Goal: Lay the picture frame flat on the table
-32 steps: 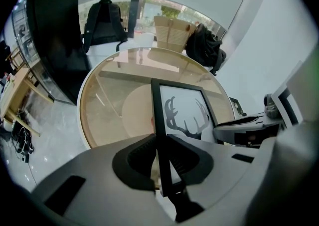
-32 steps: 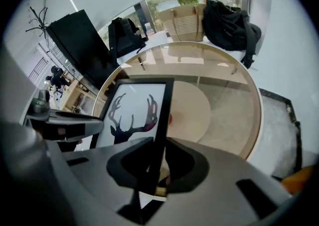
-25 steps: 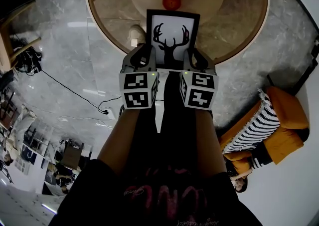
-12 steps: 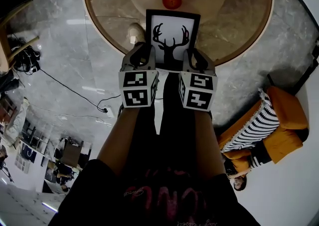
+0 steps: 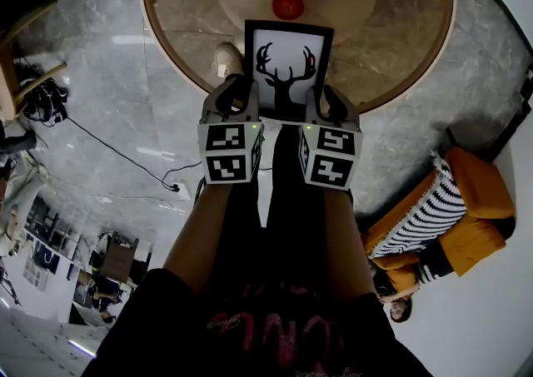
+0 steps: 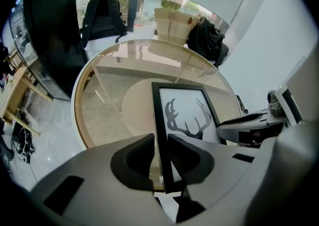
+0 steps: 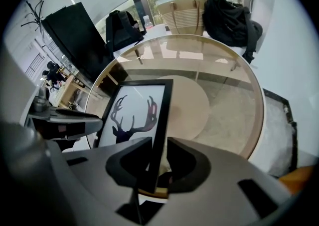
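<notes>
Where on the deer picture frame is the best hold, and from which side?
On the picture frame, the thin side rails, low down, from the person's side of the table: each rail fits between two jaws. The left gripper is shut on the left rail, the right gripper on the right.

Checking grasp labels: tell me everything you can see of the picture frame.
The picture frame is rectangular: thin black border, white print of a black antlered deer head. It sits portrait, face toward the head camera, over the near edge of the round table. The left gripper clamps its left edge, the right gripper its right edge, both low down. Contact with the table can't be told.
</notes>
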### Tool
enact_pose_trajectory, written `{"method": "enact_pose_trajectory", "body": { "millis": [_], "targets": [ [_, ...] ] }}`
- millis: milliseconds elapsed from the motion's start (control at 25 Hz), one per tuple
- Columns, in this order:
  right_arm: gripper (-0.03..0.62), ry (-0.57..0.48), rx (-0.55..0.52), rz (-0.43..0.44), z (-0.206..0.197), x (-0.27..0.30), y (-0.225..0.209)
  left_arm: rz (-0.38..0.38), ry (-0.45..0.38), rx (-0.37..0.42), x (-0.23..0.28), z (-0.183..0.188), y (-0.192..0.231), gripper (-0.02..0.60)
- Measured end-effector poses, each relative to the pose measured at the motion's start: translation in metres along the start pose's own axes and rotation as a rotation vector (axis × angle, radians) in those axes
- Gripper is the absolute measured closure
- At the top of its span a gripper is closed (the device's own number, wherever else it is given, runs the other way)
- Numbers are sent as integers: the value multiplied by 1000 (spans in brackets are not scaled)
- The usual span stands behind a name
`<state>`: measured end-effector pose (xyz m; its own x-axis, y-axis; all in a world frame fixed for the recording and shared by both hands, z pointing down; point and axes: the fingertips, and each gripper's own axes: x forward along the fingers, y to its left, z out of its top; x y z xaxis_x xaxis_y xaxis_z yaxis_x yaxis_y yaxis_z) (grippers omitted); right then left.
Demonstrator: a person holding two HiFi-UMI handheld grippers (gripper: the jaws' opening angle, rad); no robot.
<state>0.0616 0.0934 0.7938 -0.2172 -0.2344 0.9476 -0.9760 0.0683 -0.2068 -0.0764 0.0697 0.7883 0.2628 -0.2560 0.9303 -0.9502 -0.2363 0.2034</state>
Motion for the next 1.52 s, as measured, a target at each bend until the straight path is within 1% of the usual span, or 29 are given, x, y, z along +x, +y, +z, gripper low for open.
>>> {"method": "enact_pose_trajectory", "body": {
  "millis": [200, 320, 400, 600, 760, 1120, 1320, 1520],
  "targets": [
    [497, -25, 12, -28, 3, -12, -7, 4, -33, -3, -11, 10, 4, 505],
    [513, -60, 9, -37, 12, -25, -8, 0, -60, 5, -21, 20, 0, 509],
    [536, -93, 3, -40, 23, -36, -7, -3, -84, 19, -30, 30, -4, 525],
    [556, -160, -12, -35, 46, -68, 0, -13, -151, 58, -59, 55, -17, 555],
    [568, -226, -32, -38, 66, -98, 6, -9, -208, 68, -89, 77, -22, 571],
    [572, -384, -91, -24, 107, -174, 34, 8, -353, 109, -170, 119, -32, 572],
    [574, -482, -117, -27, 133, -222, 43, 19, -435, 129, -214, 143, -38, 572],
    [574, -554, -132, -42, 160, -266, 49, 17, -528, 146, -258, 178, -48, 572]
  ]
}}
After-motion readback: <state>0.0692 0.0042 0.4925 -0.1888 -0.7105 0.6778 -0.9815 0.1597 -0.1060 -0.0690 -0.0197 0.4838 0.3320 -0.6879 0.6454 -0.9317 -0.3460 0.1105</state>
